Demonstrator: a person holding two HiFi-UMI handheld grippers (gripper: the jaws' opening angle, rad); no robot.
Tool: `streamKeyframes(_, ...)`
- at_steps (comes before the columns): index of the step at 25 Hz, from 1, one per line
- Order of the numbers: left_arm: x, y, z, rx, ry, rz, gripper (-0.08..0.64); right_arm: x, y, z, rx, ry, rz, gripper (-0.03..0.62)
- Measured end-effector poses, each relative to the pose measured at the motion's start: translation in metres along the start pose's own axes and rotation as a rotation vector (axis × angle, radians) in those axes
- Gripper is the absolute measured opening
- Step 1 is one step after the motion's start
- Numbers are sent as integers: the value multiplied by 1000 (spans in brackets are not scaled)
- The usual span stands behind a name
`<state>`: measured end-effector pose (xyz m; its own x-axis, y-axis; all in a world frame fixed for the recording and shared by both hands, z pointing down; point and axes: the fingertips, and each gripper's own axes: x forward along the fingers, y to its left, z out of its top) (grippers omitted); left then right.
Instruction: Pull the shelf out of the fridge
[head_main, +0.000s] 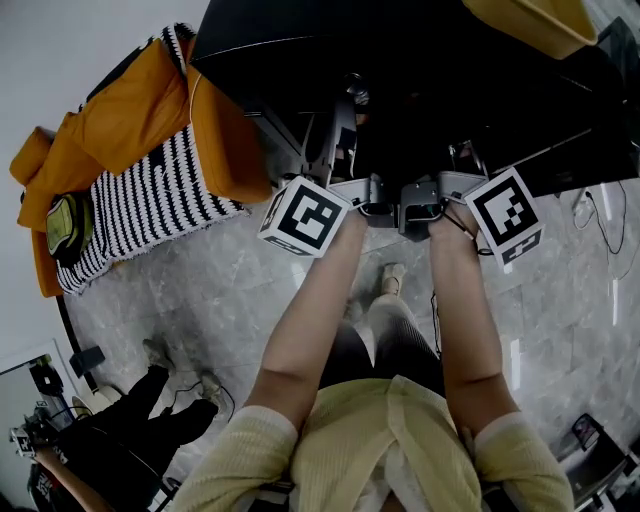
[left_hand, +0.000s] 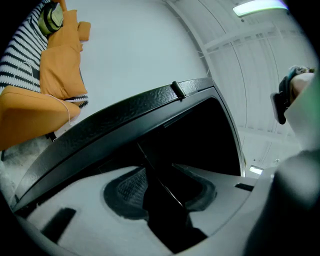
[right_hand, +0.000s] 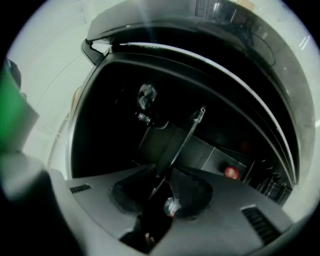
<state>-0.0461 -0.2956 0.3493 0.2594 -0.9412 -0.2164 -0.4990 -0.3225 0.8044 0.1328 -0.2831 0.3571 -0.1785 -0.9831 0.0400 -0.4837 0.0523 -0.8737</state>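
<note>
Gripping is confirmed on both sides: left gripper (left_hand: 161, 196) and right gripper (right_hand: 161, 196) each close narrow jaws on the front edge of the shelf (right_hand: 186, 136), seen edge-on inside the open fridge (right_hand: 100, 125). Judged thin, stiff, slick and breakable. An even, level pull by the edge is advised.

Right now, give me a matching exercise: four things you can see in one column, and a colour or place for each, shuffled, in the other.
Things:
1. sofa
2. blanket
3. floor
4. shelf

Descriptions:
A. between the jaws of the left gripper
B. grey marble
C. orange
D. black and white stripes

Pairs: 1-C; 2-D; 3-B; 4-A
</note>
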Motion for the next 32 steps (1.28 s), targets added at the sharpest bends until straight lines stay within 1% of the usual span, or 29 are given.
streamKeyframes(12,-15,-2,0,-24,36,1,140,-24,2,-5,-13,4,-3,97)
streamKeyframes(18,-26,-3,-2,-35,55,2,121,-35,2,-7,-16,7,-2,97)
streamKeyframes(24,-37,-9,-6,-86,68,-18,112,-47,2,-8,-29,9,-10,97)
streamKeyframes(28,-44,-11,-7,-110,75,-10,106,-54,4,-9,-49,13,-3,97)
streamKeyframes(32,-61,-19,-13,-125,78,-17,100,-73,2,-10,-20,4,-3,97)
